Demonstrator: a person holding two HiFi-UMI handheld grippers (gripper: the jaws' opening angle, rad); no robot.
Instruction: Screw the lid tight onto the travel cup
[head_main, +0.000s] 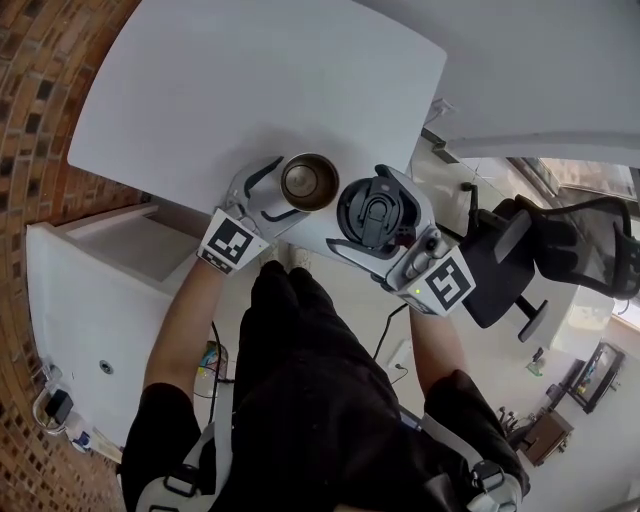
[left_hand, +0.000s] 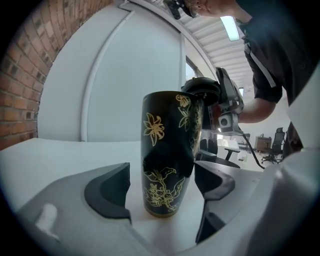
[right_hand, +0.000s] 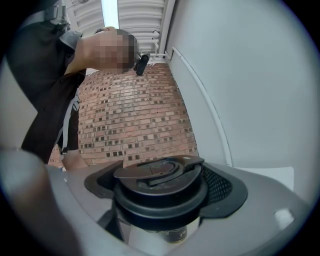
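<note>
Looking down, the cup (head_main: 308, 181) stands at the table's (head_main: 250, 80) near edge, lid (head_main: 377, 212) just beside it. Left gripper view: left tool (left_hand: 162, 184) spread wide, cup between, unpinched. Right gripper view: right tool (right_hand: 160, 186) squeezes the lid. Pinch the cup first; lay the lid flat.

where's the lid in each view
Head view: the lid is just right of centre, clamped in the jaws of the right gripper, beside the open travel cup.
Left gripper view: the lid is upper right of centre, behind the travel cup.
Right gripper view: the lid is at bottom centre, between the jaws.
Shared landmark: the brick wall.
</note>
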